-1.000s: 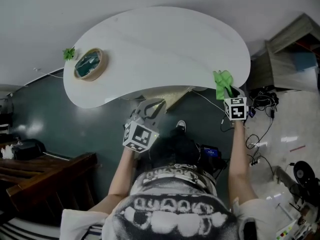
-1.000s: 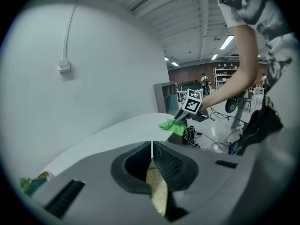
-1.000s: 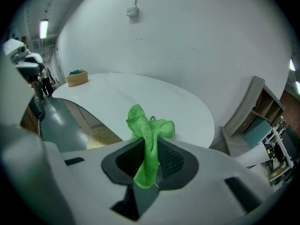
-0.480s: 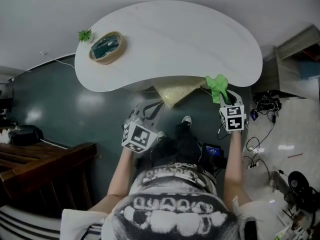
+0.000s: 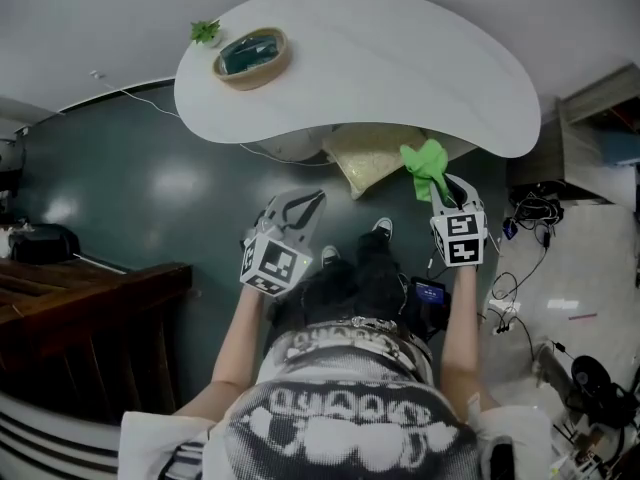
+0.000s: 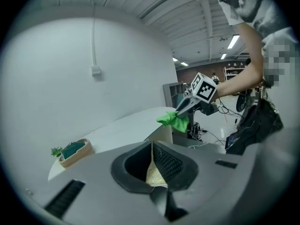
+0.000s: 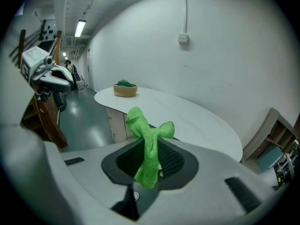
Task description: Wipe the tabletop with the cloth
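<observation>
white curved tabletop over dark floor; right tongs tight on green cloth, left tongs together

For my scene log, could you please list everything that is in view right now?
table: one, white, curved, top of the head view.
bowl: one, tan with teal contents, on the table's left end.
plant: one, small, green, beside the bowl.
cloth: one, green, by the table's near edge, clamped in the right gripper.
panel: one, beige, under the table.
wooden furniture: one, dark brown, on the floor at left.
cables: several, black, on the floor at right.
left gripper: one, grey, jaws together, empty, over the floor.
right gripper: one, grey, shut on the cloth.
</observation>
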